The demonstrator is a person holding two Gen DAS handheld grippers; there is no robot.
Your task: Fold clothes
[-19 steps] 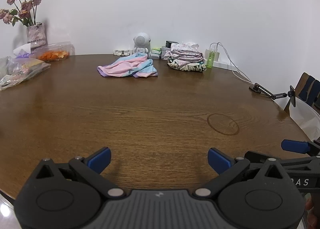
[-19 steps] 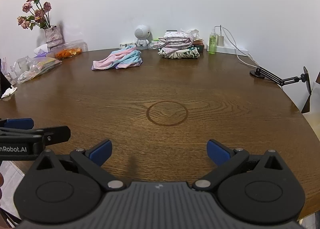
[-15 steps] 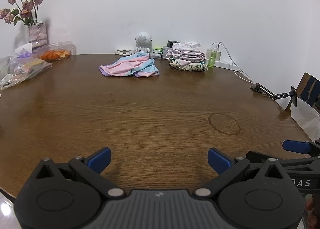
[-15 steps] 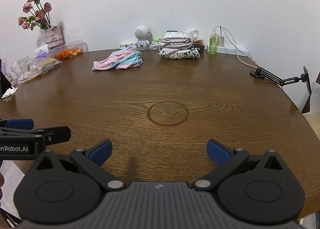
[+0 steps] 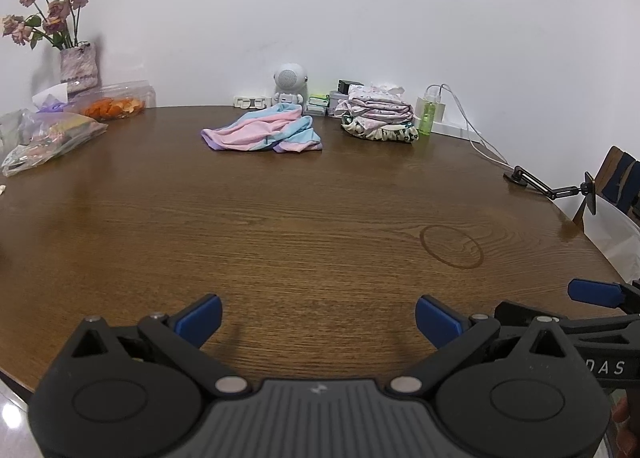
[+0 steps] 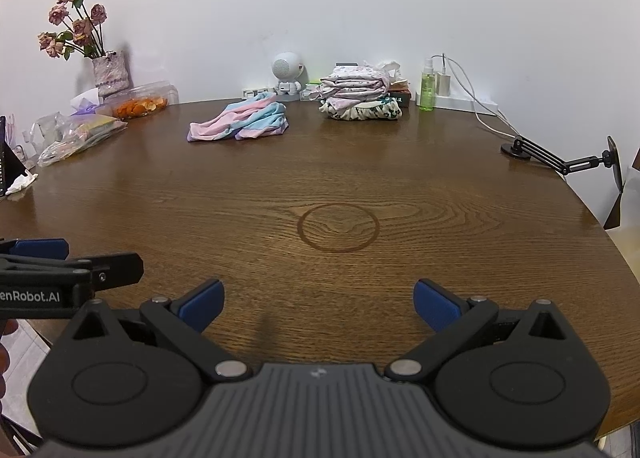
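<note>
A crumpled pink, blue and purple garment (image 5: pixel 262 133) lies at the far side of the round wooden table (image 5: pixel 280 226); it also shows in the right wrist view (image 6: pixel 240 123). A stack of folded clothes (image 5: pixel 378 118) sits to its right by the wall, and shows in the right wrist view (image 6: pixel 360 98) too. My left gripper (image 5: pixel 318 318) is open and empty, low over the near table edge. My right gripper (image 6: pixel 318 304) is open and empty, beside it to the right. Both are far from the garment.
A vase of flowers (image 5: pixel 76 62), plastic bags (image 5: pixel 48 138) and a box of orange pieces (image 5: pixel 114 106) stand at the left. A white robot figure (image 5: pixel 289 86), a green bottle (image 5: pixel 426 118), a charger cable (image 5: pixel 480 142) and a black phone arm (image 5: pixel 552 186) line the back and right.
Both grippers have drifted slightly, so the far objects shift a little in view. Both stay open and empty. The clothes have not moved.
</note>
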